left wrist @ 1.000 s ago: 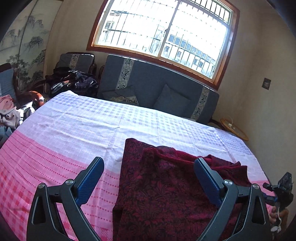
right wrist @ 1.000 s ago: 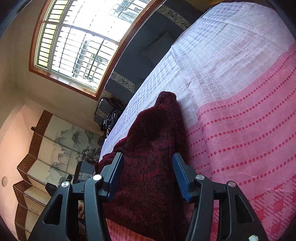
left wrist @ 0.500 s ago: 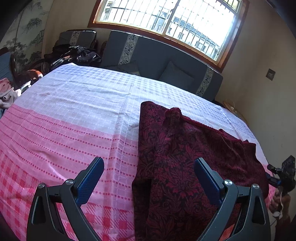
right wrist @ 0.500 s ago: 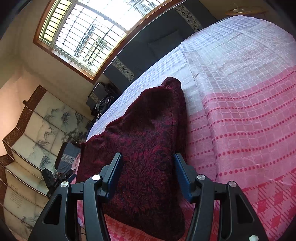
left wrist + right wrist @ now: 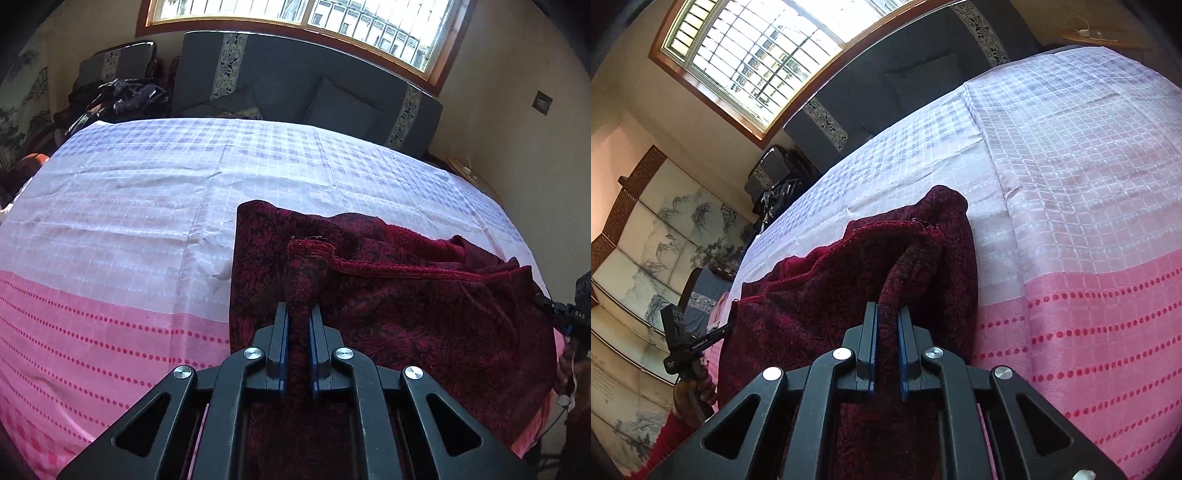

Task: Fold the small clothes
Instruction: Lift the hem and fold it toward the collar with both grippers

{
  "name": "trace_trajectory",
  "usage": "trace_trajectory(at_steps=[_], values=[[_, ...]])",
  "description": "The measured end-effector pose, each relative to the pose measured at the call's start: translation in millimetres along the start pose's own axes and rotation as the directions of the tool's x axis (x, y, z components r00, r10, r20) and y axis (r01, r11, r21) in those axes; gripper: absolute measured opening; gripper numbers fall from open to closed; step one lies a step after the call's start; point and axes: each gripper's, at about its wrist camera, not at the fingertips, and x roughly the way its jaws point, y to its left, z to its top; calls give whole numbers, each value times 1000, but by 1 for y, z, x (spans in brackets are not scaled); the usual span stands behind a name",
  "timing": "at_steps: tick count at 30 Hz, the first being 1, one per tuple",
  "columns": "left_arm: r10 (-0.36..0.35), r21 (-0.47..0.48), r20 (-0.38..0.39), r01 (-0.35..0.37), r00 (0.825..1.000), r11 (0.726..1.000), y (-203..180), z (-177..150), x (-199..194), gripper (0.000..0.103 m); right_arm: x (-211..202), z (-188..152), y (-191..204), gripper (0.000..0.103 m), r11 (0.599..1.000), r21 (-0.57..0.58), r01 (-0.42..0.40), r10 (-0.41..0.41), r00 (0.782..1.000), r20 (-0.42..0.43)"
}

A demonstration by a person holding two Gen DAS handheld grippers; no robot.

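Note:
A dark red patterned garment lies rumpled on the pink-and-white checked bed sheet, near its front edge. My left gripper is shut on a pinched ridge of the garment's left part, and the cloth rises in a fold between the blue pads. In the right wrist view the same garment fills the middle, and my right gripper has its jaws closing on a raised fold at the right side, pads pressing the cloth. Each gripper shows at the other view's edge, the right one and the left one.
A dark grey sofa with cushions stands behind the bed under a barred window. Dark clothes are heaped on a chair at the back left. A painted folding screen stands to one side and a small round table sits by the wall.
Both grippers were open over the garment and have dropped towards it and closed, each pinching up a fold of the red cloth.

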Motion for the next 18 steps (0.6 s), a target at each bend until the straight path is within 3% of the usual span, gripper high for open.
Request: trace_trajectory(at_steps=[5,9,12,15,17,18], values=[[32,-30,106,-29,994,999,1,7,-26,9,-12,0,9,8,1000,-15,-21,22,997,78],[100,-59,56,-97,993,994,8,-2,-3,9,-2,-2,-2,8,1000,5,3,-3,997,80],[152,-6,50,-152,987,988,0,-16,9,9,13,-11,-5,8,993,-44,111,-110,993,32],[188,60,81,-193,979,979,-11,-21,12,12,10,-12,-3,10,992,-61,111,-108,993,51],[190,71,82,-196,978,978,-13,-20,10,18,3,-11,1,12,992,-65,109,-104,992,72],[194,69,91,-200,977,977,-13,-20,7,27,-2,-11,4,13,991,-63,118,-113,990,79]])
